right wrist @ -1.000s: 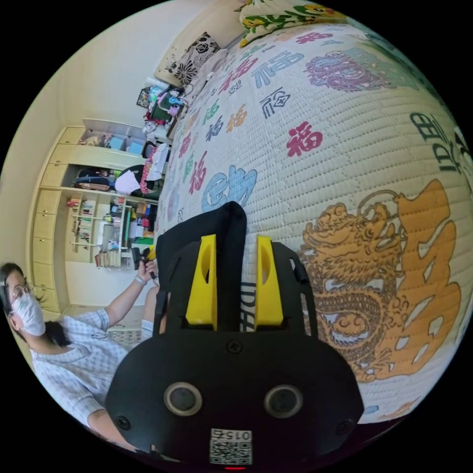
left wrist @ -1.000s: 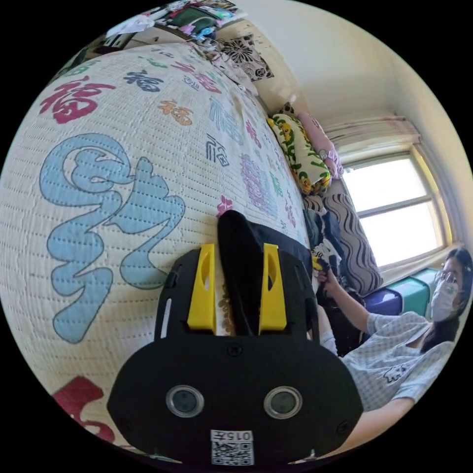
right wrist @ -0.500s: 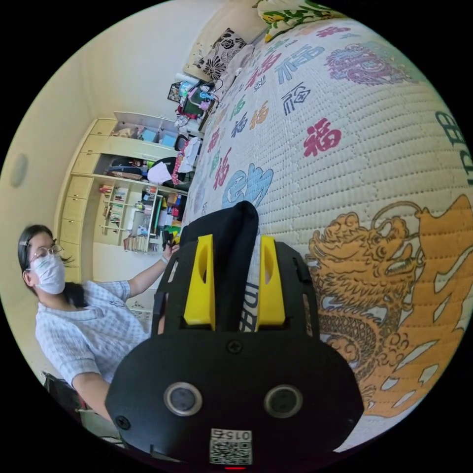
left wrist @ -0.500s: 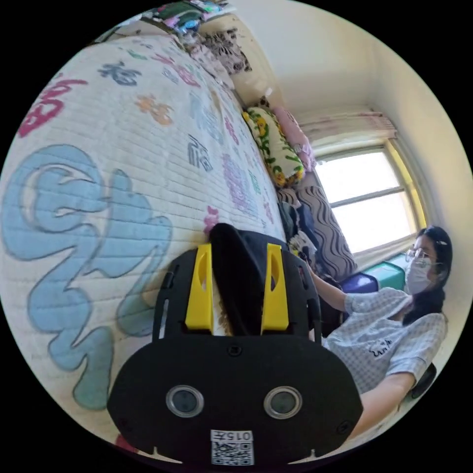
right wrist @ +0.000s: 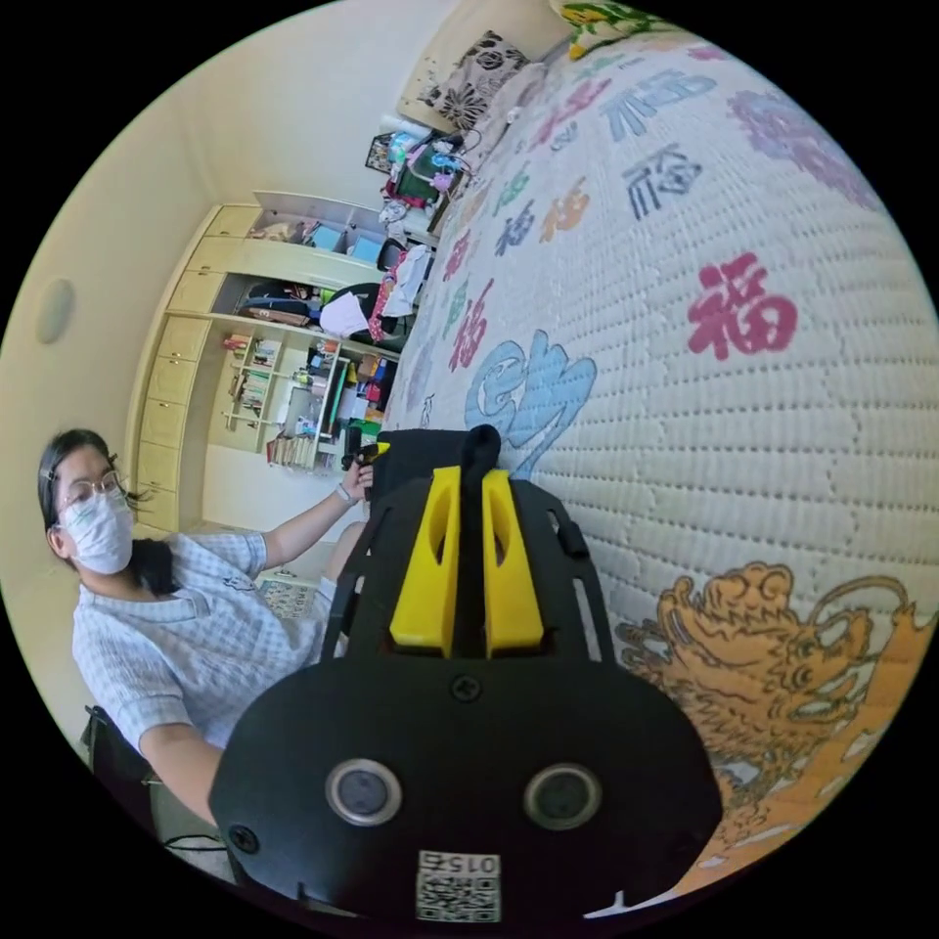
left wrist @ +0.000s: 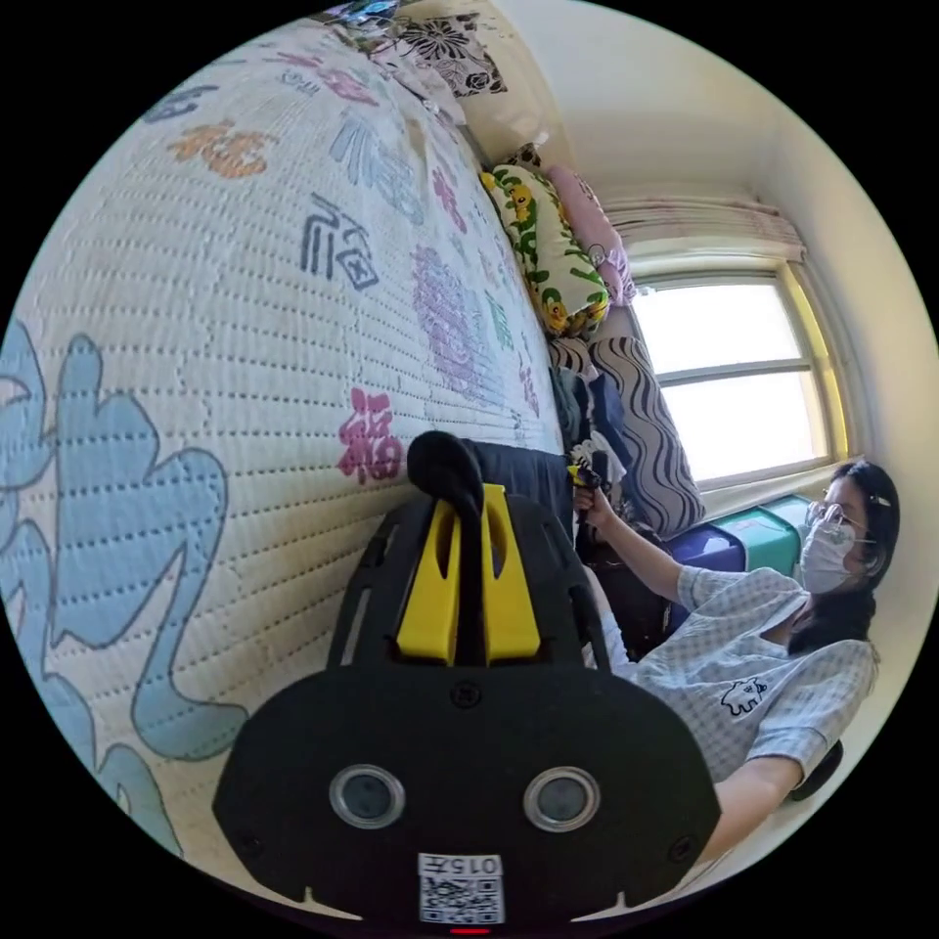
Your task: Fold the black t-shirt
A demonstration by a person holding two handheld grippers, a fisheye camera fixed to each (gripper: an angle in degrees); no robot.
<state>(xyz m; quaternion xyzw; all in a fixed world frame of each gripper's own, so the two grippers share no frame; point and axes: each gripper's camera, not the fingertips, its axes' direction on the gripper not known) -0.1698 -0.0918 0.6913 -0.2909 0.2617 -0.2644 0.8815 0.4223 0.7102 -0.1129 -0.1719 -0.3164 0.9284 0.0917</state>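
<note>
The black t-shirt (left wrist: 445,468) lies at the edge of a bed, over a white quilt (left wrist: 245,274) printed with coloured characters. In the left gripper view my left gripper (left wrist: 468,509) is shut on a bunched fold of the shirt, which sticks out past the yellow jaws. In the right gripper view my right gripper (right wrist: 468,494) is shut on another fold of the black t-shirt (right wrist: 421,455), just above the quilt (right wrist: 685,245). The other gripper (left wrist: 585,479) shows small in a hand at the shirt's far end; likewise the opposite gripper (right wrist: 364,455) in the right gripper view.
A person (left wrist: 773,665) in a checked top sits beside the bed, arms stretched to both grippers. Pillows (left wrist: 548,245) lie at the head of the bed under a bright window (left wrist: 743,372). Shelves and cupboards (right wrist: 264,362) stand against the far wall.
Both pairs of jaws have closed from a wide gap to a tight pinch on the black fabric. Both cameras have shifted along the quilt.
</note>
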